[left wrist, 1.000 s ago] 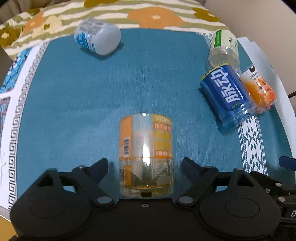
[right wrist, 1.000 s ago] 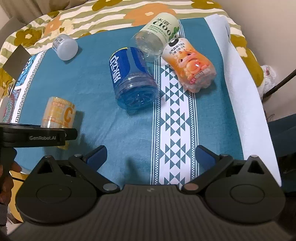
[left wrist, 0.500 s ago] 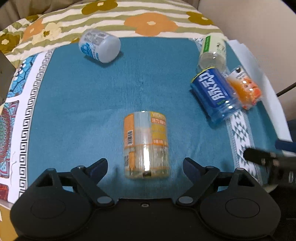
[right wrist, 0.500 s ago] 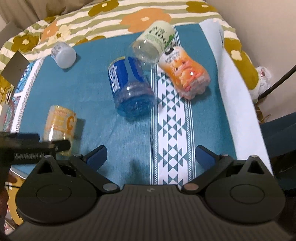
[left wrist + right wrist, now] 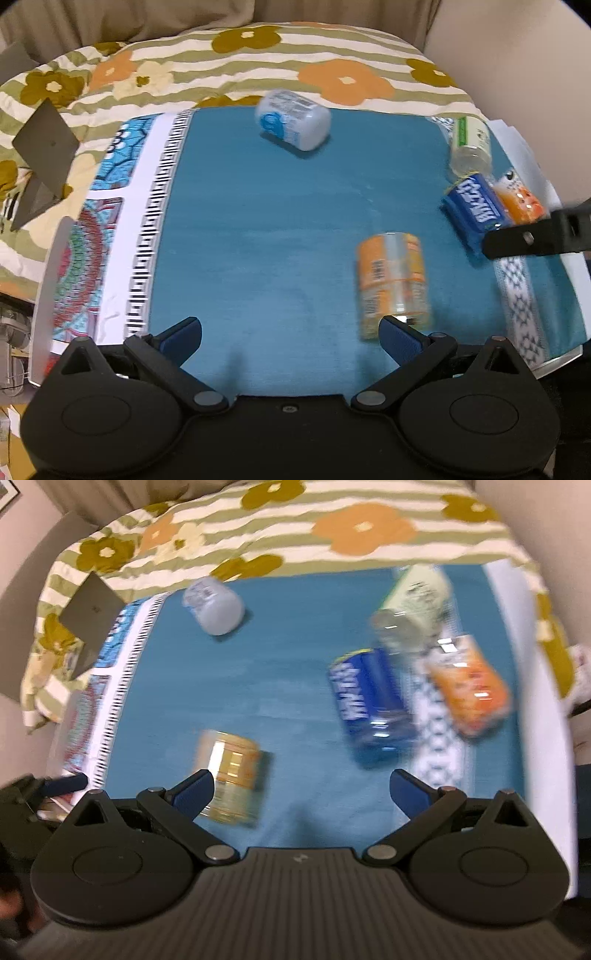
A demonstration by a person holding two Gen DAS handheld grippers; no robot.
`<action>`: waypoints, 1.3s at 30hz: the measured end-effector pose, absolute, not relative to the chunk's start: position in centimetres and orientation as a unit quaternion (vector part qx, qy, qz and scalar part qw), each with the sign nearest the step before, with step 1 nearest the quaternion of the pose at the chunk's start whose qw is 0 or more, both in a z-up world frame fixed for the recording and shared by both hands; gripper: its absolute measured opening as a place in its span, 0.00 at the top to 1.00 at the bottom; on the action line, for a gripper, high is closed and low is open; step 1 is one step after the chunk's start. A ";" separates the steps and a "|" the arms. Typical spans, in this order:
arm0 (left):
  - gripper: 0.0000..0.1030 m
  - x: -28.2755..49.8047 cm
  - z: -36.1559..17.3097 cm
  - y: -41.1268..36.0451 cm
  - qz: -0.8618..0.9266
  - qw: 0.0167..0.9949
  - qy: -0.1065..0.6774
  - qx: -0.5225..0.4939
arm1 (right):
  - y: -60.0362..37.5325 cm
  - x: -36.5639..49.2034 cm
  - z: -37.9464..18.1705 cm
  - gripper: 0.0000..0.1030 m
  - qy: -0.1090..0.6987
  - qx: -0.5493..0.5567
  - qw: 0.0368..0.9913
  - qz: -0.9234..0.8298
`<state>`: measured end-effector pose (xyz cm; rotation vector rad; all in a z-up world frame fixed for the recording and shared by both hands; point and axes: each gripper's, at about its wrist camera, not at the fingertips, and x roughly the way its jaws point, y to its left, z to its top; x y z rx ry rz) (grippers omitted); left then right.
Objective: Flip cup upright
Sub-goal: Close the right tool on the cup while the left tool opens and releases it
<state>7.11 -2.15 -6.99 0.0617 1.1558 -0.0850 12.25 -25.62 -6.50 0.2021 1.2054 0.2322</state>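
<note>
An orange-and-clear cup point(image 5: 391, 280) stands upright on the teal cloth, just beyond my left gripper's right finger; it also shows in the right wrist view point(image 5: 234, 775), behind my right gripper's left finger. My left gripper point(image 5: 290, 334) is open and empty, to the left of the cup. My right gripper point(image 5: 301, 790) is open and empty, above the cloth. A white-and-blue cup point(image 5: 293, 120) lies on its side at the far edge; it shows in the right wrist view point(image 5: 214, 607) too.
A blue cup point(image 5: 369, 705), an orange cartoon cup point(image 5: 469, 685) and a green-label cup point(image 5: 412, 605) lie on their sides together at the right. A floral blanket point(image 5: 258, 55) lies beyond the cloth. A grey card point(image 5: 44, 147) sits at the left.
My left gripper has drawn back and swung left, so the upright orange cup is now off to its right. My right gripper has pulled back and turned left; both views are blurred.
</note>
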 end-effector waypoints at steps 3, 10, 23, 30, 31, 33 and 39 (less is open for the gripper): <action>0.00 7.1 -7.3 -0.7 -0.036 0.837 0.546 0.032 | -24.0 14.0 -7.6 0.00 0.582 0.127 0.794 0.122; 0.00 7.7 -8.4 3.0 -0.040 0.824 0.564 -0.021 | -21.3 16.8 -11.5 0.00 0.620 0.188 0.752 0.120; 0.00 8.9 -9.8 5.3 -0.048 0.814 0.578 -0.031 | -20.6 18.2 -14.7 0.23 0.656 0.224 0.712 0.110; 0.00 9.2 -9.6 5.6 -0.053 0.812 0.580 -0.038 | -20.7 18.2 -14.6 0.29 0.650 0.231 0.715 0.112; 0.00 9.2 -9.4 5.6 -0.053 0.813 0.579 -0.038 | -20.7 18.1 -14.3 0.30 0.646 0.231 0.718 0.113; 0.00 9.3 -9.1 5.8 -0.054 0.815 0.575 -0.037 | -20.7 17.9 -13.3 0.30 0.632 0.232 0.730 0.115; 0.00 9.6 -8.6 6.4 -0.056 0.822 0.564 -0.052 | -20.1 15.6 -8.4 0.30 0.486 0.183 0.848 0.105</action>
